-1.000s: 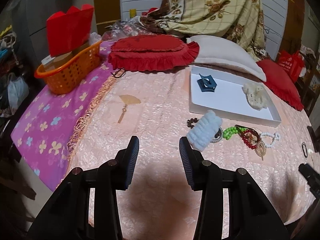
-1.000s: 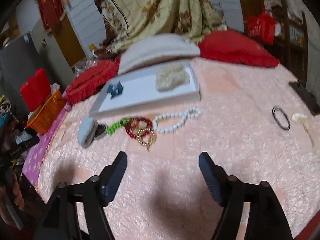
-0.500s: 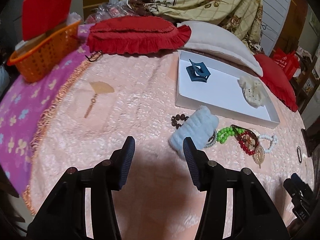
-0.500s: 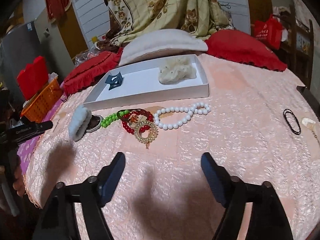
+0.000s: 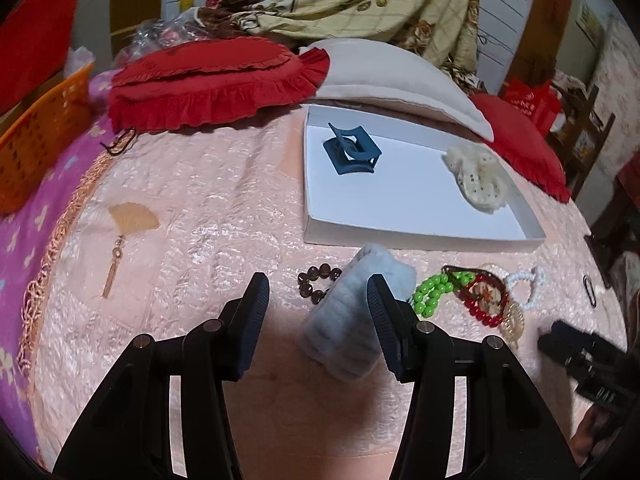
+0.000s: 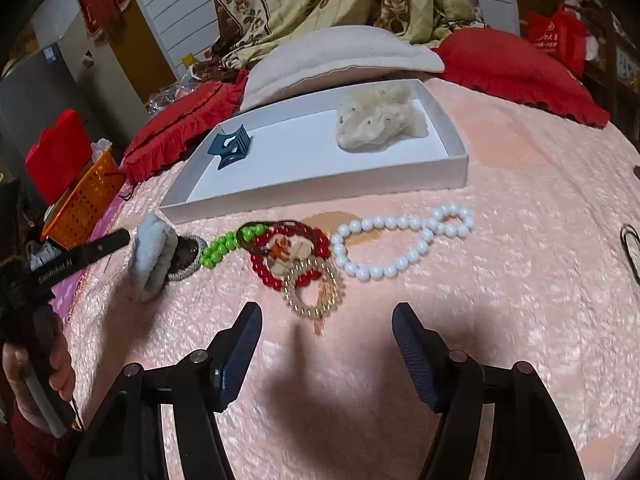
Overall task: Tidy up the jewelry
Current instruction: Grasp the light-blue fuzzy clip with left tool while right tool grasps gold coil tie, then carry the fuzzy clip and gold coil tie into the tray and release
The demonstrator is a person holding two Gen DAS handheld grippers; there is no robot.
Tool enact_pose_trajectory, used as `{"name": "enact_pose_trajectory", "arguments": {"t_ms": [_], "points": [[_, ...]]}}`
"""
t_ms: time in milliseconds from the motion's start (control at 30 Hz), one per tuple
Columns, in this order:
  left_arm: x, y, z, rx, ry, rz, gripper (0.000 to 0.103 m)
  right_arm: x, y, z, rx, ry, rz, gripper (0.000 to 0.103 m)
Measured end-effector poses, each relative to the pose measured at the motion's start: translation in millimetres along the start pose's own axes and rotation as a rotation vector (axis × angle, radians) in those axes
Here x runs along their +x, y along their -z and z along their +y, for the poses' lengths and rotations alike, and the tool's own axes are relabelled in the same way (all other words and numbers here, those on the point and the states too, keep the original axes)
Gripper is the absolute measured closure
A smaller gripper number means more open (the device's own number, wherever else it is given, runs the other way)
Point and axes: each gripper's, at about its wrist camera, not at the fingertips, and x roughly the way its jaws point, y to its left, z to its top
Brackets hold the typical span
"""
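While both grippers hang with jaws spread and nothing held, the left gripper (image 5: 316,308) straddles the pale blue scrunchie (image 5: 356,312) just before the white tray (image 5: 420,236); the right gripper (image 6: 326,340) faces bare bedspread (image 6: 500,300) near the gold ring (image 6: 316,284) and pearl strand (image 6: 400,244).

The left gripper (image 5: 316,312) has advanced until its open jaws flank the blue scrunchie (image 5: 356,316); the right gripper (image 6: 326,344) has neared the beads (image 6: 288,252)

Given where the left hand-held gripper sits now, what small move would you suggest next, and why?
Probably ease the left hand-held gripper slightly forward and down, then close on the pale blue fluffy scrunchie. Its jaws are open, and the scrunchie lies between the fingertips, closer to the right finger. It rests on the pink bedspread just outside the white tray, which already holds a blue hair claw.
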Motion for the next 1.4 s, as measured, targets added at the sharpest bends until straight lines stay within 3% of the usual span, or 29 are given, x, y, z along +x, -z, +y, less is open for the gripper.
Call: {"name": "enact_pose_trajectory", "arguments": {"t_ms": [167, 300, 433, 667, 767, 833, 867, 933, 1000, 1133, 1233, 1400], "points": [[7, -1, -7, 0.042, 0.03, 0.014, 0.052, 10, -8, 3, 0.002, -0.033, 0.005, 0.046], [8, -3, -14, 0.055, 0.077, 0.016, 0.049, 18, -6, 3, 0.004, -0.024, 0.012, 0.046], [19, 0, -21, 0.101, 0.053, 0.03, 0.047, 31, -4, 3, -0.013, -0.02, 0.045, 0.047], [30, 7, -27, 0.129, 0.086, 0.085, 0.047, 37, -10, 2, 0.024, -0.073, 0.042, 0.047], [33, 7, -31, 0.146, 0.074, 0.082, 0.047, 38, -10, 8, -0.011, -0.051, 0.036, 0.048], [33, 8, -30, 0.139, 0.075, 0.082, 0.052, 39, -8, 12, -0.034, -0.044, 0.037, 0.058], [32, 9, -28, 0.131, 0.07, 0.082, 0.061, 39, -7, 13, -0.041, -0.039, 0.035, 0.06], [30, 11, -25, 0.121, 0.072, 0.076, 0.067, 38, -5, 13, -0.051, -0.033, 0.028, 0.065], [27, 12, -22, 0.103, 0.091, 0.073, 0.08, 37, -4, 12, -0.051, -0.032, 0.027, 0.068], [21, 14, -23, 0.093, 0.102, 0.057, 0.081, 33, -2, 11, -0.054, -0.039, 0.026, 0.076], [14, 16, -24, 0.095, 0.102, 0.04, 0.081, 28, 0, 12, -0.056, -0.048, 0.033, 0.103], [2, 17, -21, 0.082, 0.112, 0.01, 0.081, 16, 2, 15, -0.067, -0.046, 0.014, 0.103]]}}
